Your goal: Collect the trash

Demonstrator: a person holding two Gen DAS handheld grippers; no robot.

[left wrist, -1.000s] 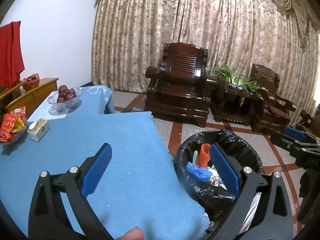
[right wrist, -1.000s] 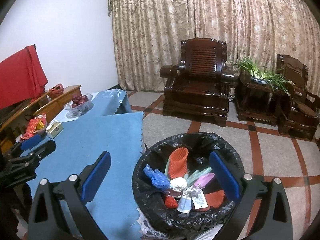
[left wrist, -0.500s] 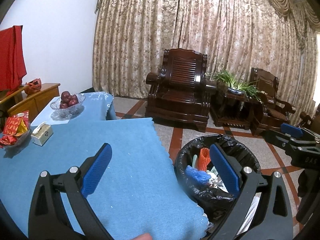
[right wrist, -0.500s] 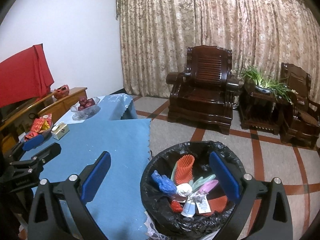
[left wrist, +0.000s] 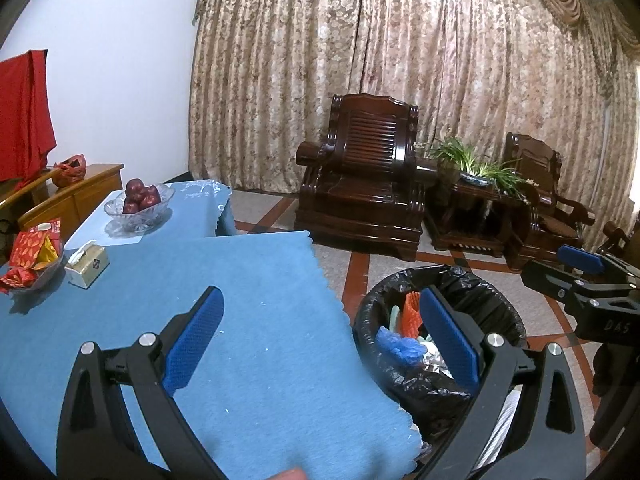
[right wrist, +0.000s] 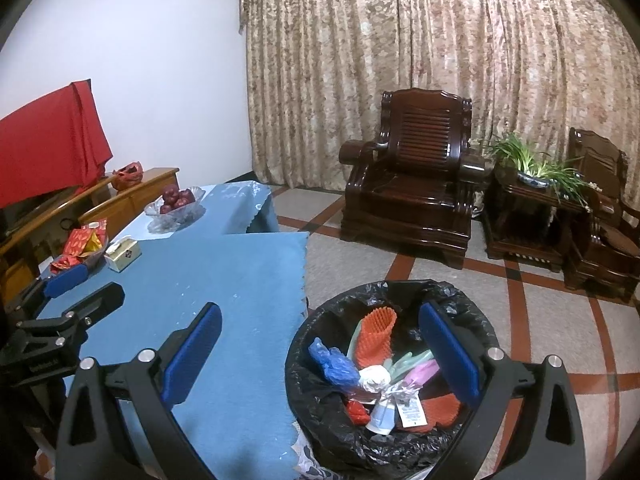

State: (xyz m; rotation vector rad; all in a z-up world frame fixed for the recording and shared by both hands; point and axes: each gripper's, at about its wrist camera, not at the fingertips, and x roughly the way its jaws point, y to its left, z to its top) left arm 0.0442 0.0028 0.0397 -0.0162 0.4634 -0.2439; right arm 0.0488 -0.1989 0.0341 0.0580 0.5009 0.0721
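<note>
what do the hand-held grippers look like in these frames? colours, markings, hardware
Both match. The left hand-held gripper and the right hand-held gripper have black angular frames with triangular cut-outs, silver round bolt heads at the joints, and two fingers faced with textured blue pads. Seen from the left wrist view, the right one's body carries pale lettering, roughly "DAS". No cables or sleeves are visible.

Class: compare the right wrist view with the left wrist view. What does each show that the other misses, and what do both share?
Right wrist only: the white tag and pink wrapper in the bin, plus the left tongs.

Left wrist only: the right tongs at the frame's edge.

Both: black-lined bin, blue cloth, orange mesh sleeve, fruit bowl, tissue box.
</note>
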